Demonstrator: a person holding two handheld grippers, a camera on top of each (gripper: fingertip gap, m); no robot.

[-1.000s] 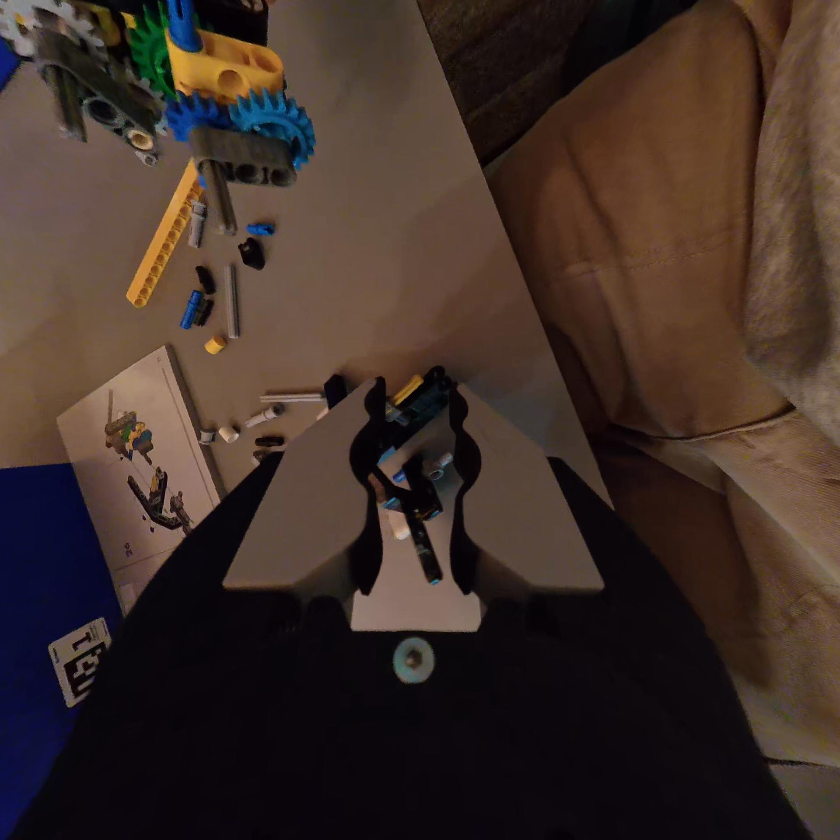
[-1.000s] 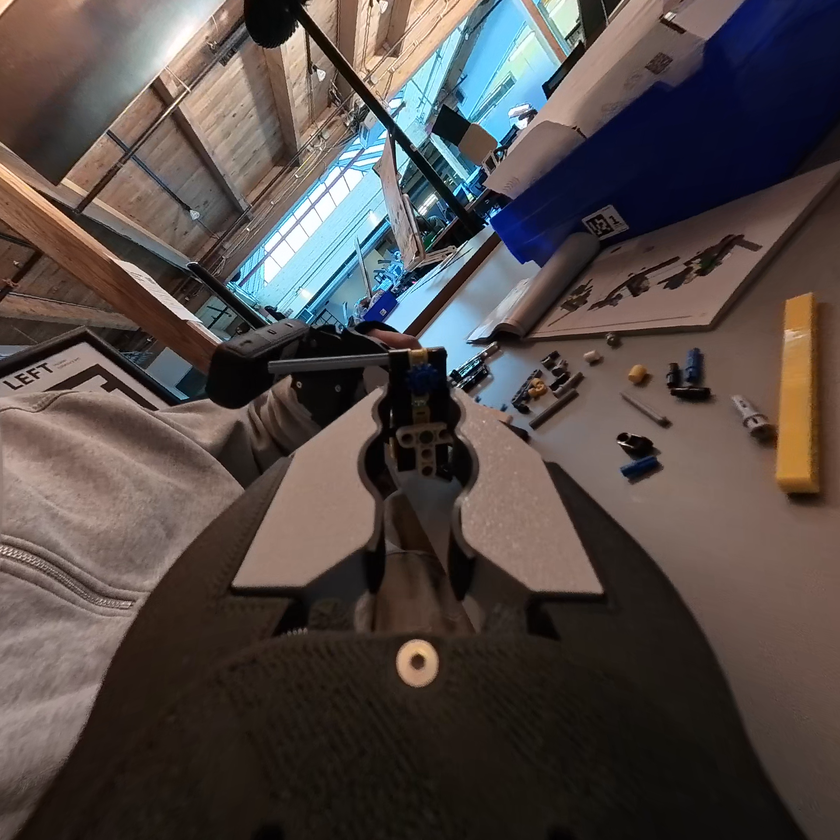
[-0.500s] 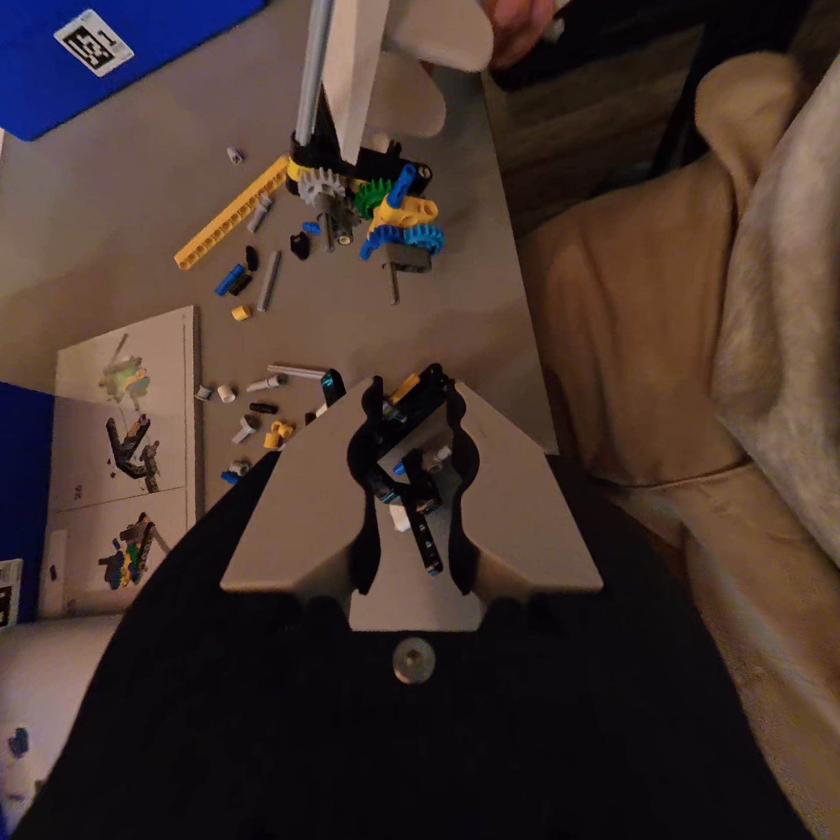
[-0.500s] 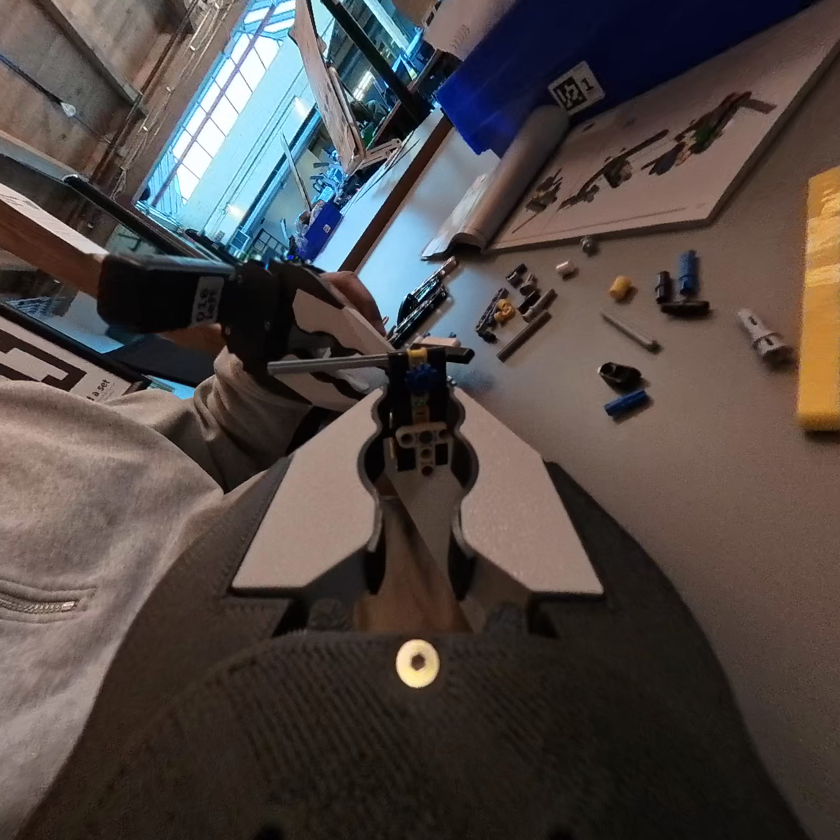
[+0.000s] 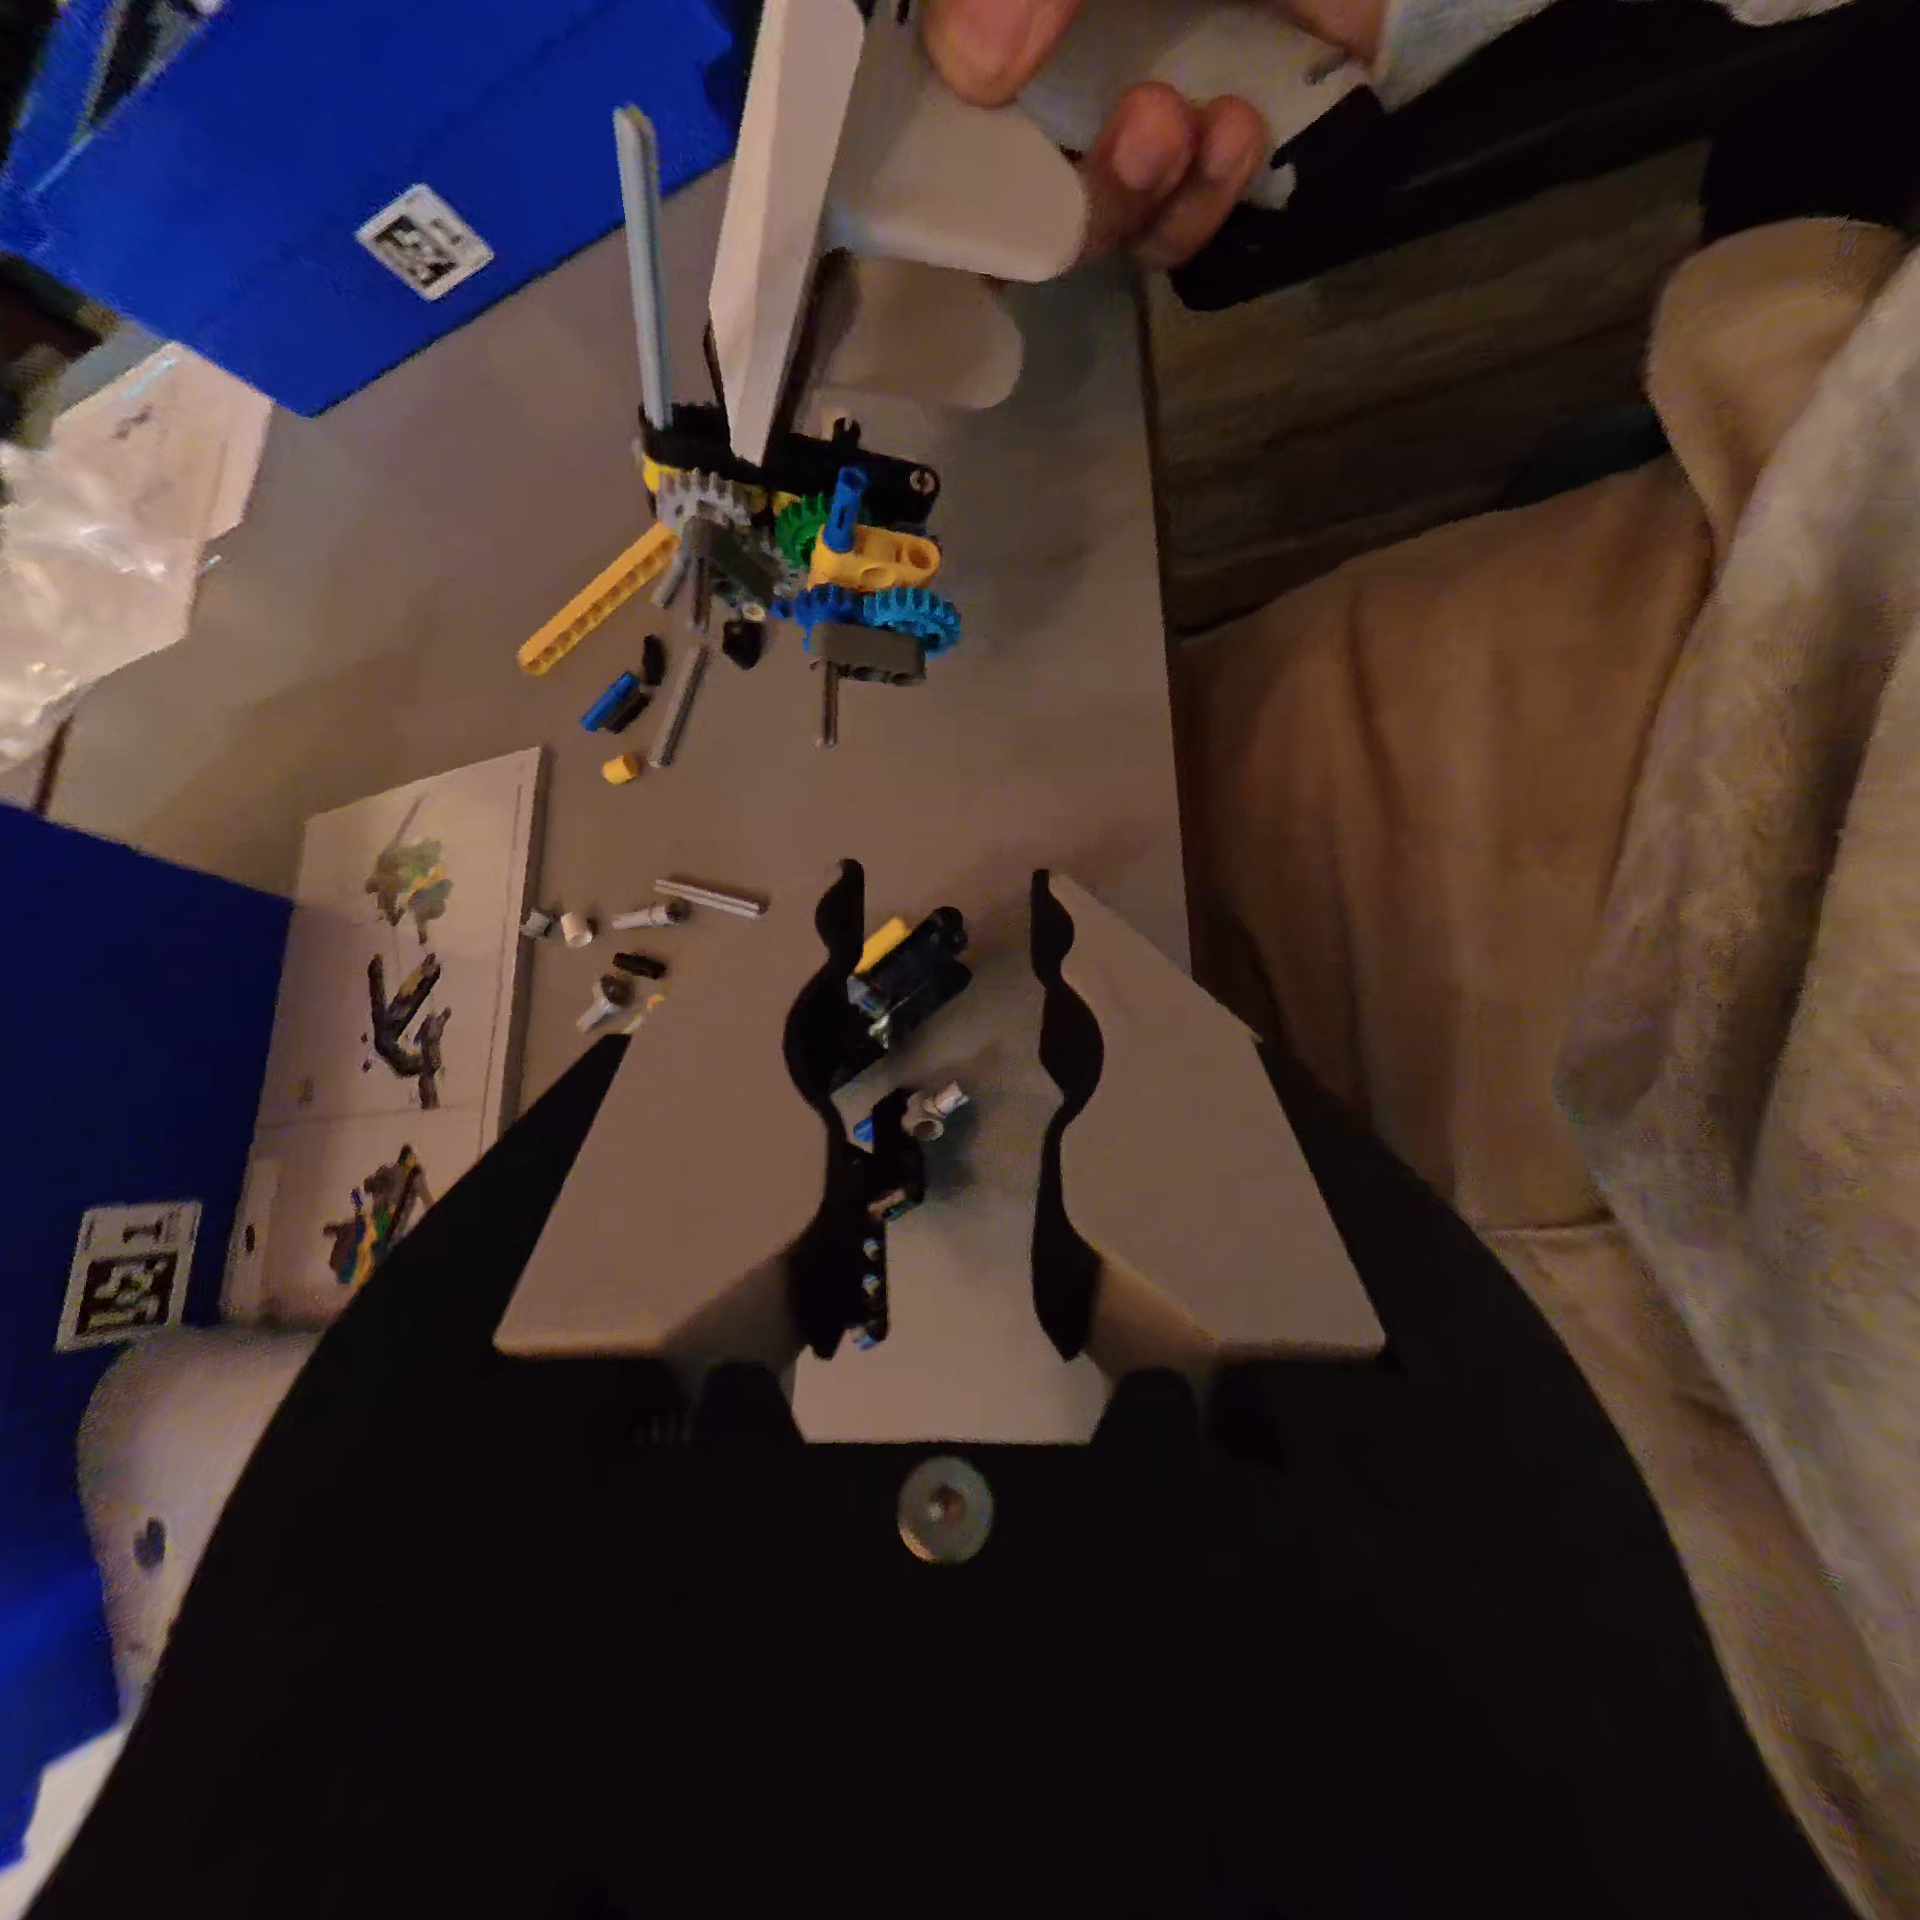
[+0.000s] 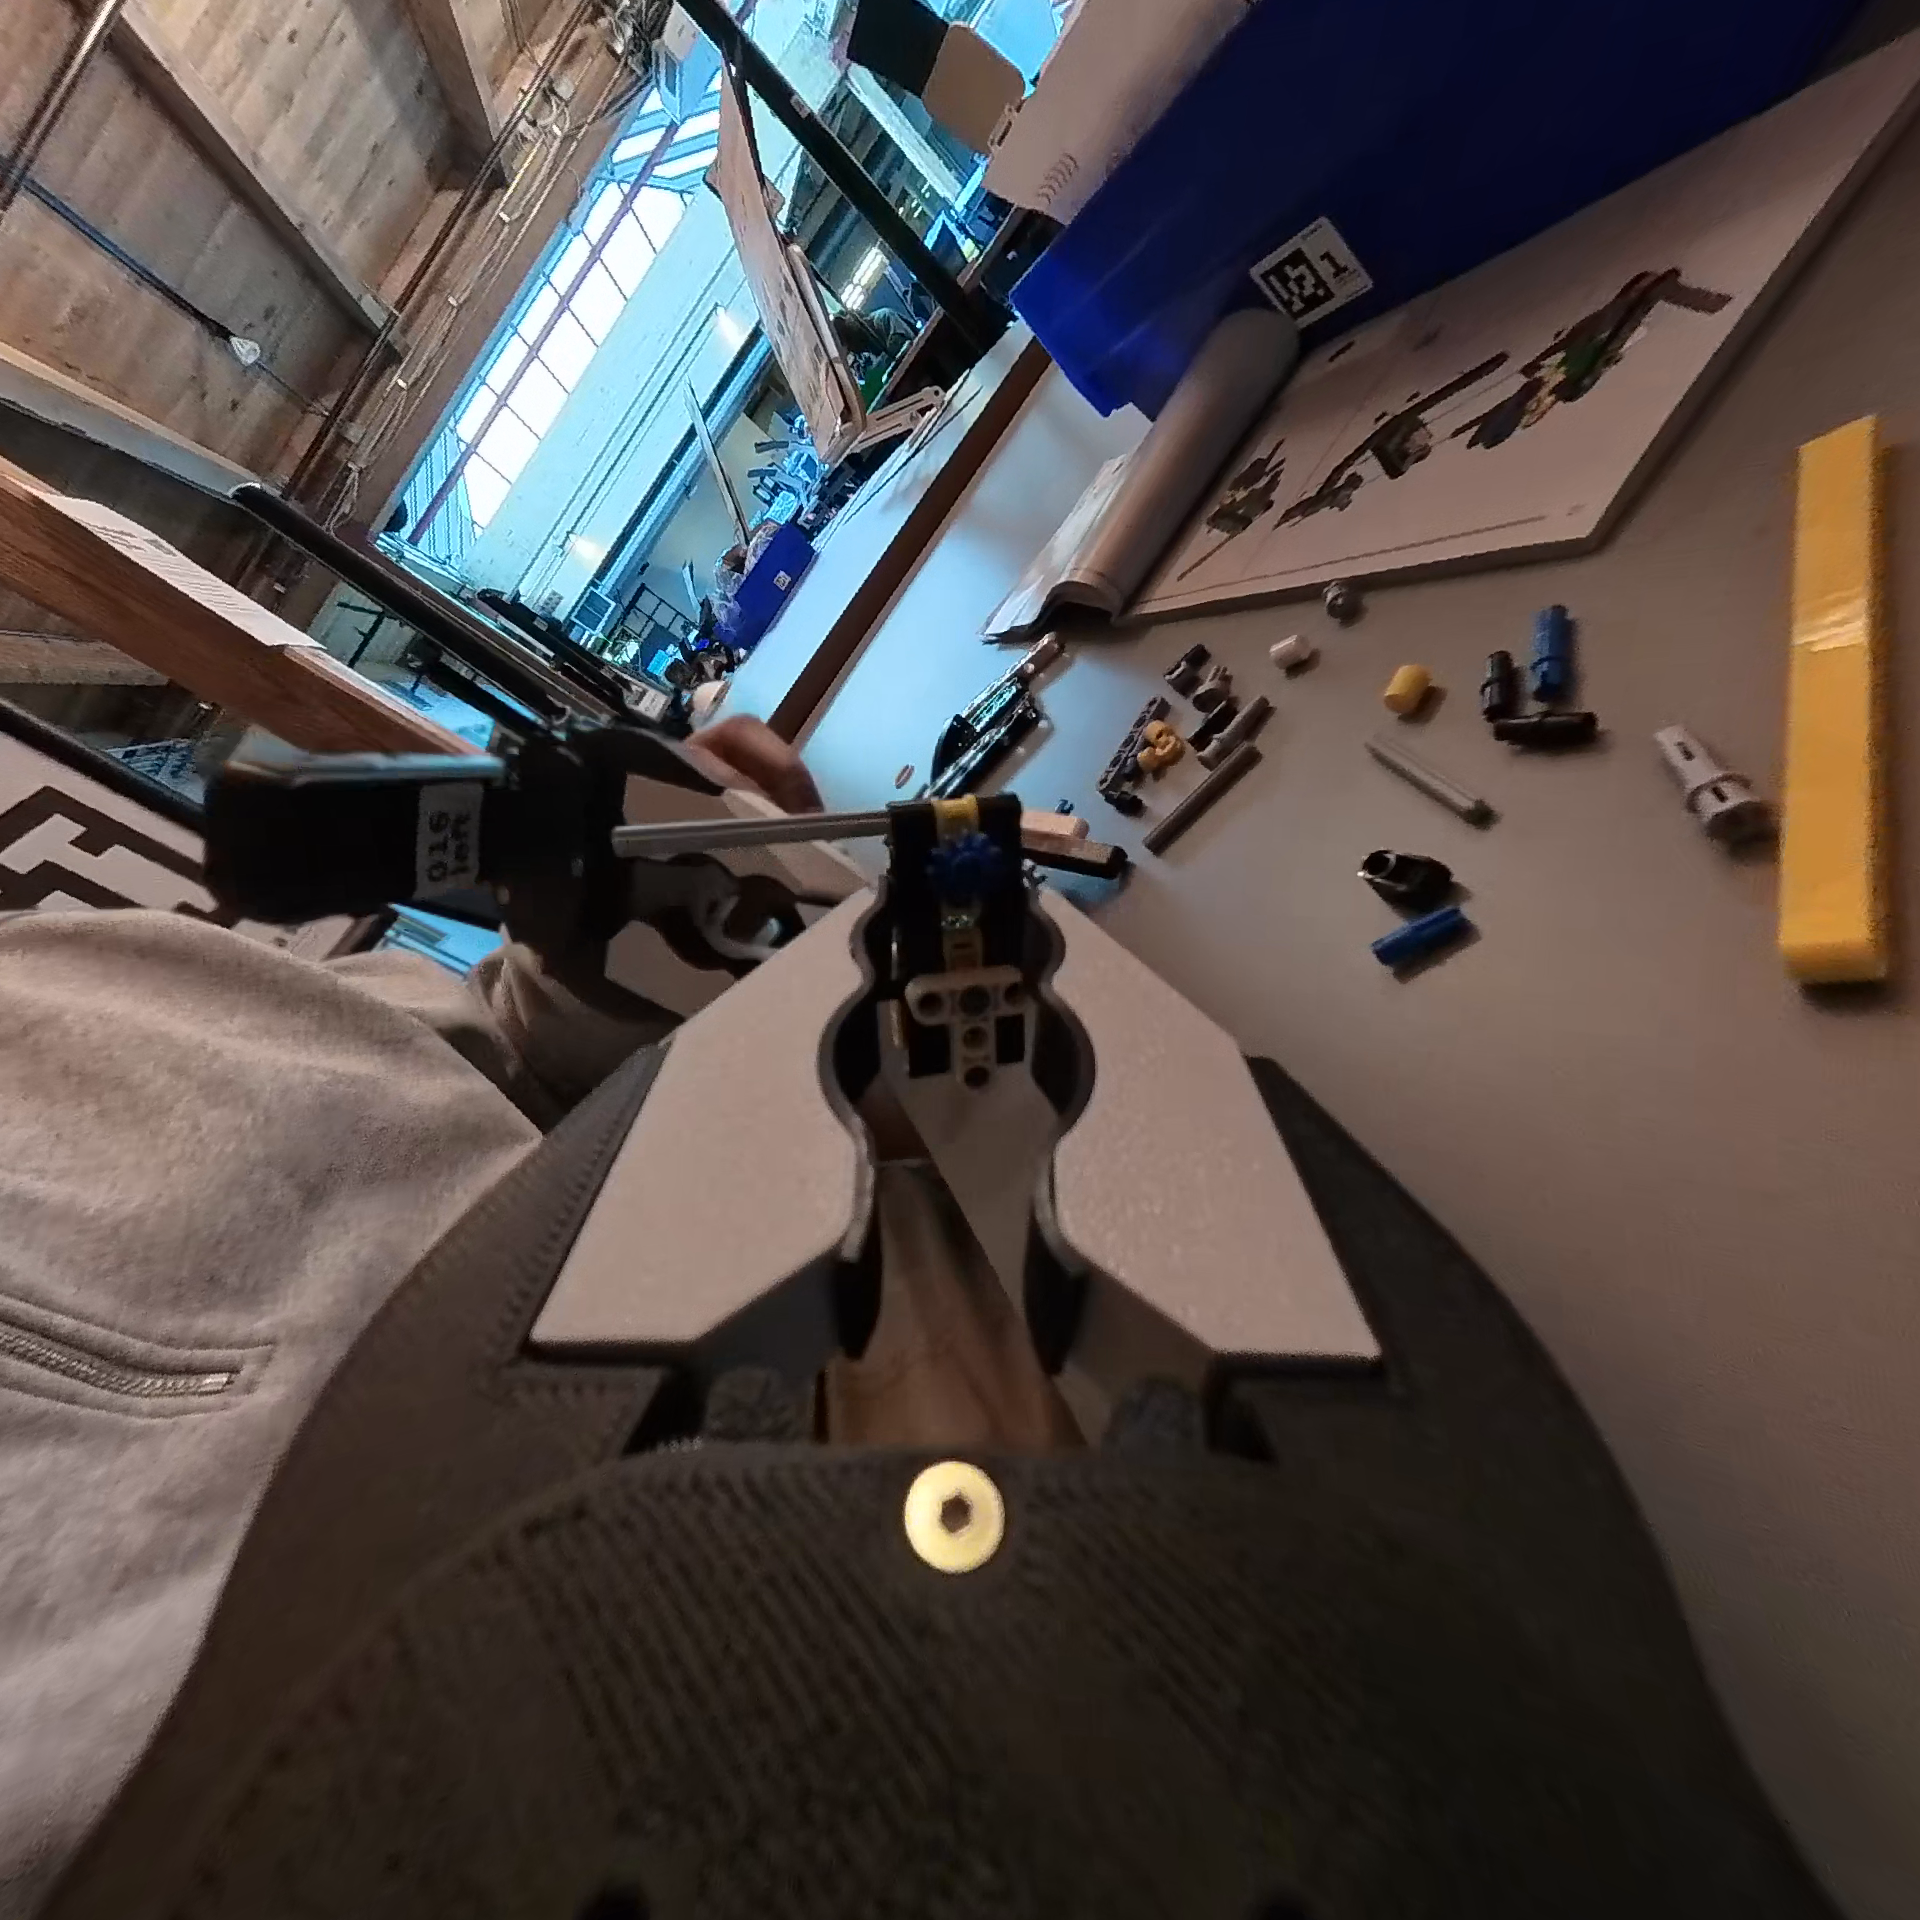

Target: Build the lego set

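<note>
My right gripper (image 6: 961, 904) is shut on the gear assembly (image 6: 966, 997), a black frame with blue, green and grey gears, held above the grey table (image 6: 1558, 1143). A long grey axle (image 6: 748, 829) sticks out of it sideways. In the left wrist view the assembly (image 5: 821, 540) hangs from my right gripper (image 5: 805, 431). My left gripper (image 5: 945, 904) has its jaws a little apart. A small black, yellow and blue subassembly (image 5: 904, 977) with a black beam sits between them against the left finger, clear of the right finger. I cannot tell whether it rests on the table.
An open instruction booklet (image 5: 416, 987) lies left. A yellow beam (image 5: 597, 603) and loose pins and axles (image 5: 644, 935) are scattered between it and the assembly. Blue bins (image 5: 364, 156) stand behind. The table edge (image 5: 1164, 727) runs right, with the person's legs beyond. My hands' fingertips stand some 9 cm from each other.
My left gripper's jaws have parted slightly, and the small subassembly, clamped at the tips before, has shifted toward the left finger. The right gripper's gear assembly has moved farther from the left camera.
</note>
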